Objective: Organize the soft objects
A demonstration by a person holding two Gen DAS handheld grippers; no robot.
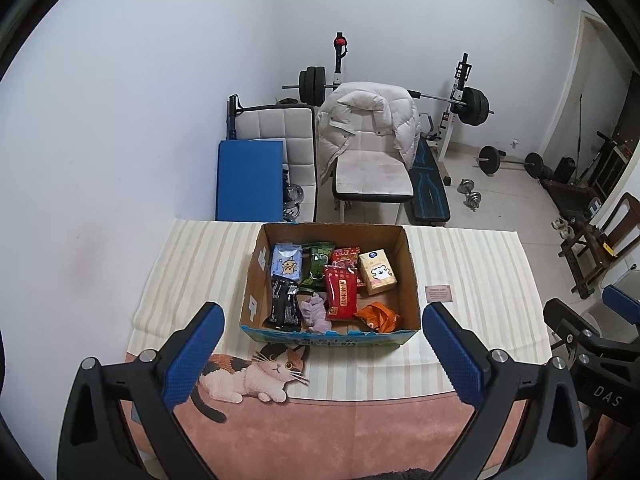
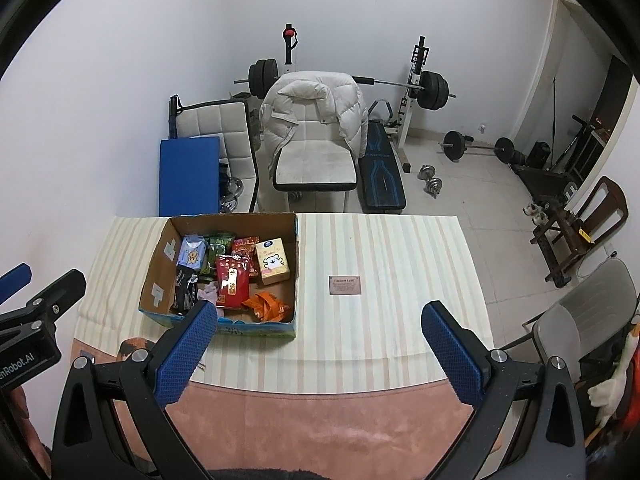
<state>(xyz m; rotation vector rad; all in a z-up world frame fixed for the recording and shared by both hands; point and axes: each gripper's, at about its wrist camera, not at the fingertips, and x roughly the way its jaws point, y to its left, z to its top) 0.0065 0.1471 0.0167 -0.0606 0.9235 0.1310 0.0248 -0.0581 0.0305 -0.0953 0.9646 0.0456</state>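
Blue-padded left hand-held gripper [image 1: 323,326] wide apart | right hand-held gripper [image 2: 319,326] same — both level

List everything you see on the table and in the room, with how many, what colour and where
Box: one, brown cardboard, on the table, open
Red pack: one, mid box
Tissue pack: one, cream, box far right
Blue pack: one, box far left
Green pack: one, beside blue pack
Black pack: one, box near left
Orange pack: one, box near right
Cloth: one, lilac, box near middle
Card: one, brown, right of box
Tablecloth: one, striped cream, cat picture
Chair: one, white, jacket draped over it
Barbell: one, black, on rack
Left gripper: blue pads, open
Right gripper: blue pads, open
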